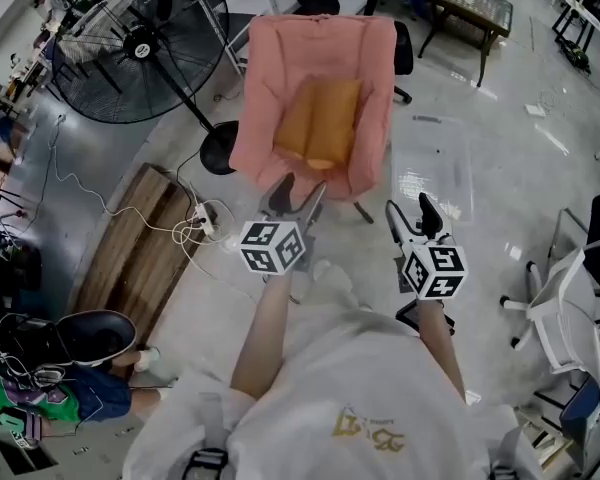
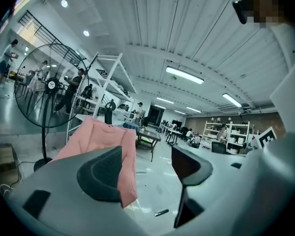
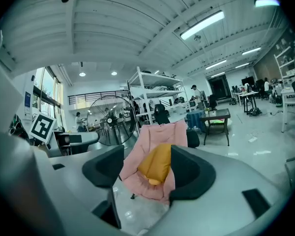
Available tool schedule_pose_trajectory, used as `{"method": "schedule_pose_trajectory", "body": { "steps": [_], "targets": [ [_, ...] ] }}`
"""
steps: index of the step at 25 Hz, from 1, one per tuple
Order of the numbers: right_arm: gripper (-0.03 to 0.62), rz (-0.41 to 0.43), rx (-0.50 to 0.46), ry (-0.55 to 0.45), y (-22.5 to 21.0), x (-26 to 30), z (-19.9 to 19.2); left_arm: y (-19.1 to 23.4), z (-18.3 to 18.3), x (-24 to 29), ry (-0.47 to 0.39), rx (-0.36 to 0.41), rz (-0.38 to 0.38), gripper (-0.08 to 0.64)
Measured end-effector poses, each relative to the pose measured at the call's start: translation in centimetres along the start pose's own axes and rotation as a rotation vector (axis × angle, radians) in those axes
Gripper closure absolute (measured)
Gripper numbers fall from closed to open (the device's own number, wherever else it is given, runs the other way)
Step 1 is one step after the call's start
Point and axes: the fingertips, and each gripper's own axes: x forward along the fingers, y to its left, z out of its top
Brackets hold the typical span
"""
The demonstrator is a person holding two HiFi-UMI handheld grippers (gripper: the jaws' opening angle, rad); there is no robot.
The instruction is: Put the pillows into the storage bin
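Note:
An orange pillow (image 1: 320,123) lies on the seat of a pink padded chair (image 1: 280,78) ahead of me. A clear plastic storage bin (image 1: 462,158) stands on the floor just right of the chair. My left gripper (image 1: 300,190) hovers in front of the chair's front edge, open and empty. My right gripper (image 1: 410,213) is held beside it, near the bin's front, also open and empty. In the right gripper view the pillow (image 3: 157,163) shows between the parted jaws of the gripper (image 3: 147,154), well beyond them. The left gripper view shows the chair's (image 2: 105,141) side past that gripper (image 2: 146,154).
A large floor fan (image 1: 130,48) stands left of the chair, its base (image 1: 218,148) close by. A power strip with cables (image 1: 195,223) and a wooden board (image 1: 130,253) lie at the left. A dark table (image 1: 470,8) is behind, a white office chair (image 1: 570,308) at the right.

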Motion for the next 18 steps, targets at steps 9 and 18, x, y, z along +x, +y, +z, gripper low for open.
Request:
{"method": "schedule_pose_trajectory", "body": {
  "steps": [9, 18],
  "targets": [
    [0.311, -0.023, 0.026, 0.042, -3.5, 4.7, -0.7, 3.2, -1.7, 5.2, 0.064, -0.03, 0.021, 0.241],
    [0.319, -0.051, 0.041, 0.13, -8.6, 17.0, -0.6, 10.6, -1.1, 17.5, 0.146, -0.047, 0.02, 0.241]
  ]
}}
